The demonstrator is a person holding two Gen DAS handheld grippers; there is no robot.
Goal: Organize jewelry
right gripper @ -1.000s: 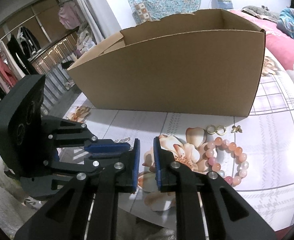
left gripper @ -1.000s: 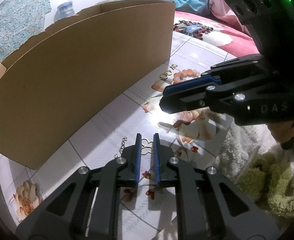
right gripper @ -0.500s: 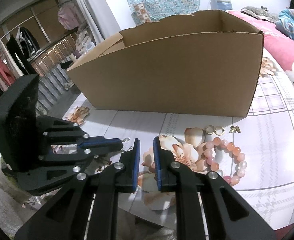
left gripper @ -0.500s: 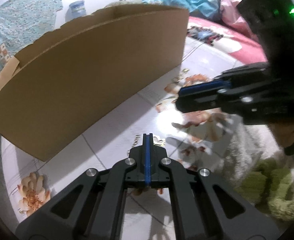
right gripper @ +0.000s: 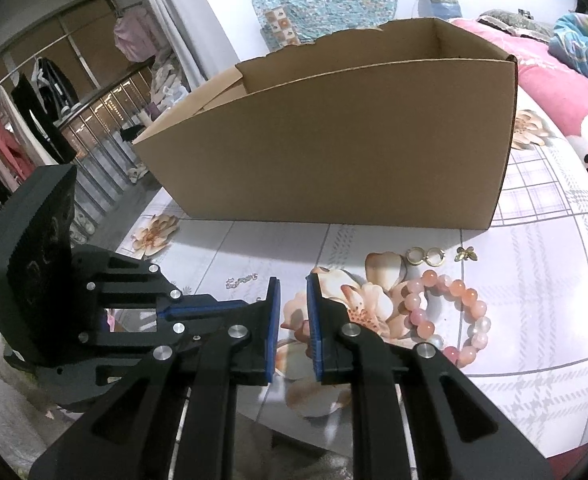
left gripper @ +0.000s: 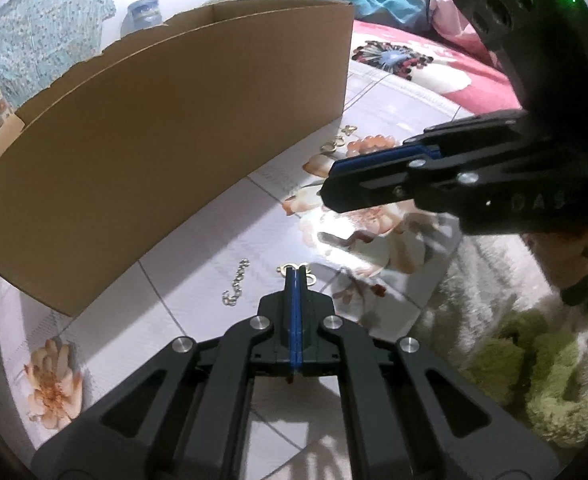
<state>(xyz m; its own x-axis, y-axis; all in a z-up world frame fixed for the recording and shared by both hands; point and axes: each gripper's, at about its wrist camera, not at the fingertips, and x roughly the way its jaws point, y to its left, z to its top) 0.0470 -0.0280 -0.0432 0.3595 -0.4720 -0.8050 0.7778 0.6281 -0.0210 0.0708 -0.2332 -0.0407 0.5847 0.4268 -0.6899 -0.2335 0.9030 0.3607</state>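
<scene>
Near the cardboard box [left gripper: 166,128], the left gripper [left gripper: 295,276] is clenched, seemingly on a gold earring [left gripper: 309,278]; such thin metal could slip free when lifted.

Plain brown cardboard box [right gripper: 333,152] fills mid-frame. Below it, the white tablecloth [right gripper: 533,272] carries grey plaid lines and peach flower prints. Lower right lies a pink, peach and white bead bracelet [right gripper: 445,316], gold rings [right gripper: 425,257] above it. Black grippers bear blue pads [right gripper: 313,332].
</scene>
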